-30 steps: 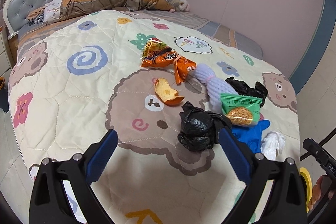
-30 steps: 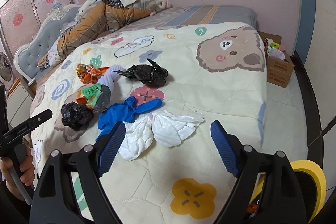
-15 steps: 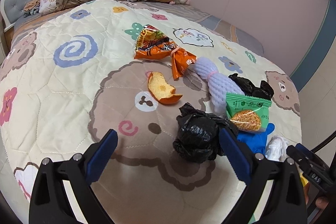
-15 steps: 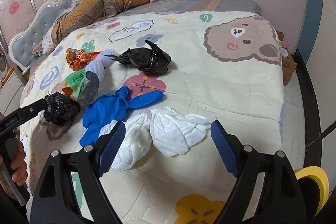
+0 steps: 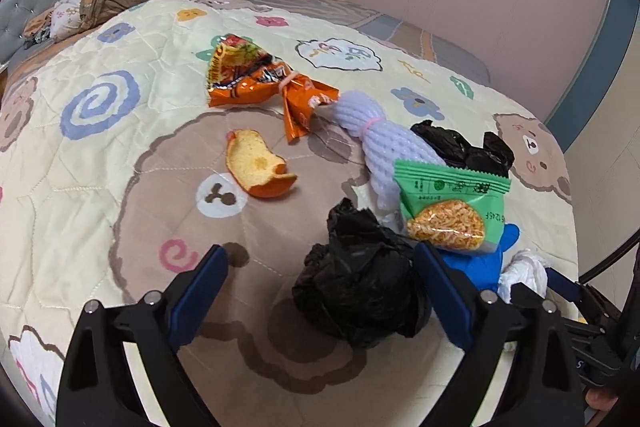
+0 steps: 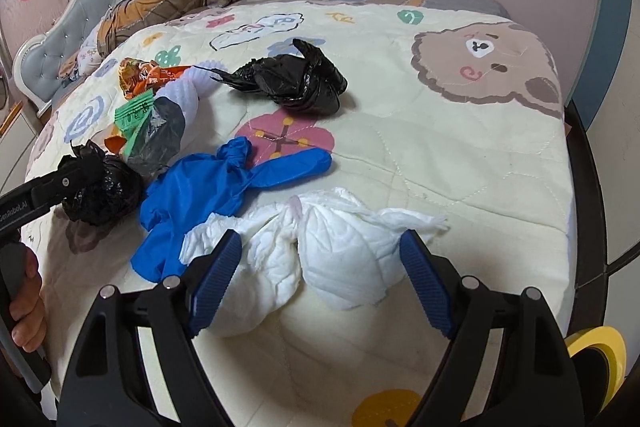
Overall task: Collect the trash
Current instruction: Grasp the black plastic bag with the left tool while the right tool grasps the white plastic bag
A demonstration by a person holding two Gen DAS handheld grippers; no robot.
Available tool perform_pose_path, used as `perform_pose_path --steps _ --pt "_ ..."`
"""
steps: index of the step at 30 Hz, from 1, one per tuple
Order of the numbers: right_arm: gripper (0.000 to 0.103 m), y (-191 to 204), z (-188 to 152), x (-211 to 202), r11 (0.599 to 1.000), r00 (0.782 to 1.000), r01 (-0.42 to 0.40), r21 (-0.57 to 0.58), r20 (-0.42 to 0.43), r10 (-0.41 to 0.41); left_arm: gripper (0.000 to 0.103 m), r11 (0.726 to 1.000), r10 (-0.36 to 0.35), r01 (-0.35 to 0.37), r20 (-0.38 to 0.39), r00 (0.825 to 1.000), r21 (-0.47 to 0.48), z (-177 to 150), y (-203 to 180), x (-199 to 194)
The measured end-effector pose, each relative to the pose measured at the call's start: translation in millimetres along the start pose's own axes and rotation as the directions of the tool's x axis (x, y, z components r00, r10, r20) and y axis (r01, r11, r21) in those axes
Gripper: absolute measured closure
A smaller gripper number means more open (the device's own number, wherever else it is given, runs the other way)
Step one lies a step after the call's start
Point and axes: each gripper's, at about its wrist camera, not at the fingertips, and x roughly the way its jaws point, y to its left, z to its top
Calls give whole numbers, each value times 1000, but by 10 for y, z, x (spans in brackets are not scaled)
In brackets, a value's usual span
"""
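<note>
Trash litters the bed [image 6: 440,147]: your left tongs [image 5: 320,291] and right tongs [image 6: 320,273] straddle black bag [image 5: 360,291] and white tissue [image 6: 320,259], jaws apart, closing, ready to clamp.

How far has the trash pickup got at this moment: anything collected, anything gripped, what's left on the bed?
Done: nothing visibly collected. In hand: nothing; the left gripper, jaws just closing a little, straddles a black bag, and the open right gripper straddles the white tissue. Left: both of those, plus blue glove, second black bag, green packet, orange wrapper, peel, foam net.
</note>
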Motion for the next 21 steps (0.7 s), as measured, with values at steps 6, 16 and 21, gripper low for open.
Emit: perform_pose_path --steps 6,16,21 --pt "39 63 -23 54 1000 1000 -1 -21 -10 1 55 998 -60 60 -37 997 6 -32 -66 93" --pt "77 189 -24 2 998 999 -39 -56 -9 38 68 995 -103 103 -23 994 1 -89 -107 14" --pt "80 199 -27 -121 998 999 -48 -50 15 49 68 993 -120 120 6 993 -2 -117 -78 -175"
